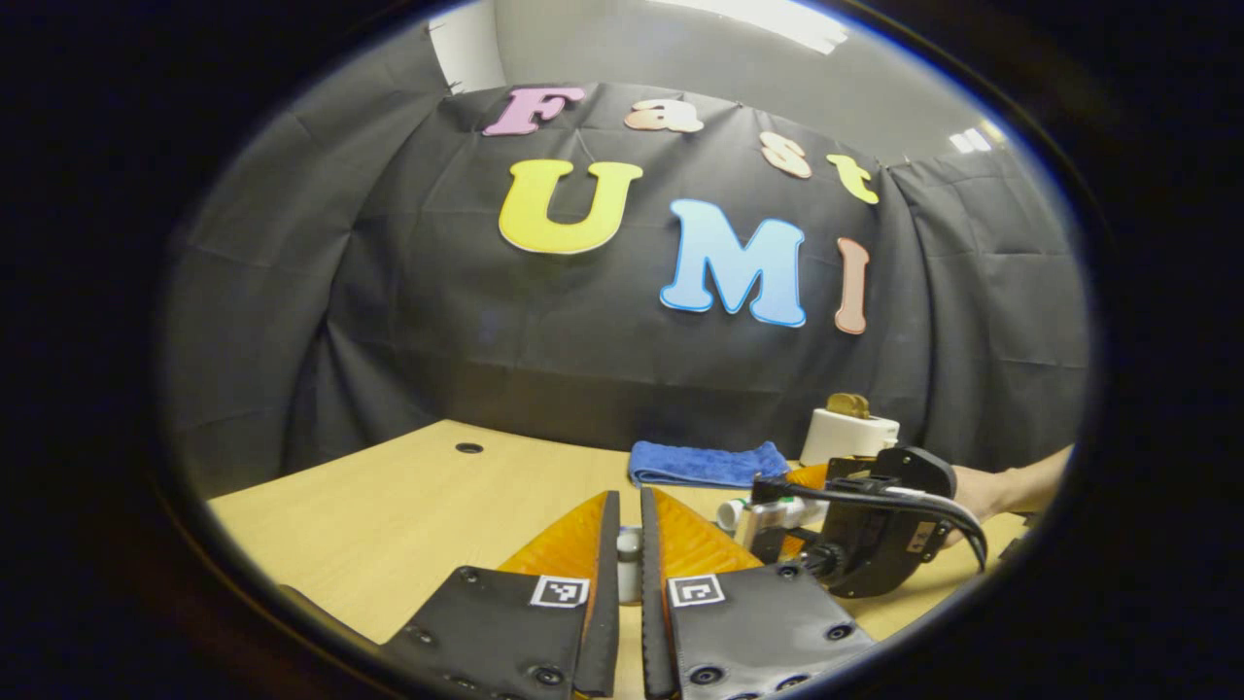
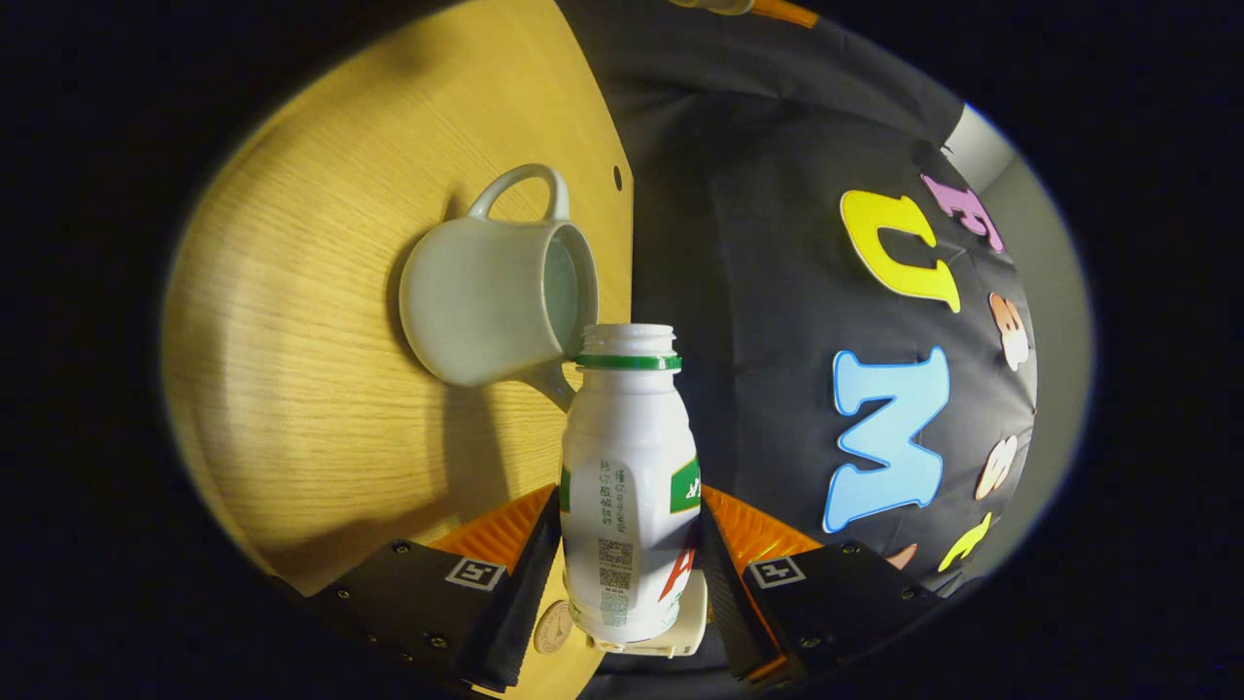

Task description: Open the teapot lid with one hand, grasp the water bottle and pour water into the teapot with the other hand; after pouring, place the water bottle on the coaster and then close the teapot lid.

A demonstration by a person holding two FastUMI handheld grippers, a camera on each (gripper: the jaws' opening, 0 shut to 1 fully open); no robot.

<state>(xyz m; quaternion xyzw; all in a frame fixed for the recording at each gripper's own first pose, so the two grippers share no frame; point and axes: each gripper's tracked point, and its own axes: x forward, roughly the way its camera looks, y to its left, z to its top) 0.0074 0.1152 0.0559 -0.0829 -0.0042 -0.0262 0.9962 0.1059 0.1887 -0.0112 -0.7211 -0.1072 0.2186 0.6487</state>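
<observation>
My right gripper (image 2: pixel 630 506) is shut on a white water bottle (image 2: pixel 627 457) with a green neck ring and no cap. The bottle is tipped on its side. Its open mouth sits right at the rim of the pale, lidless teapot (image 2: pixel 486 301), just above the spout. The teapot stands on the wooden table (image 2: pixel 321 389). In the left gripper view the same bottle (image 1: pixel 753 512) lies level in that gripper (image 1: pixel 797 512), held by a hand. My left gripper (image 1: pixel 629 501) is nearly closed on a small pale piece (image 1: pixel 630 564), apparently the teapot lid.
A folded blue cloth (image 1: pixel 705 462) lies at the back of the table. Beside it is a white box (image 1: pixel 847 436) with a gold piece on top. A small round tan disc (image 2: pixel 554 627) shows behind the bottle's base. A hole (image 1: pixel 469 448) marks the tabletop at the left.
</observation>
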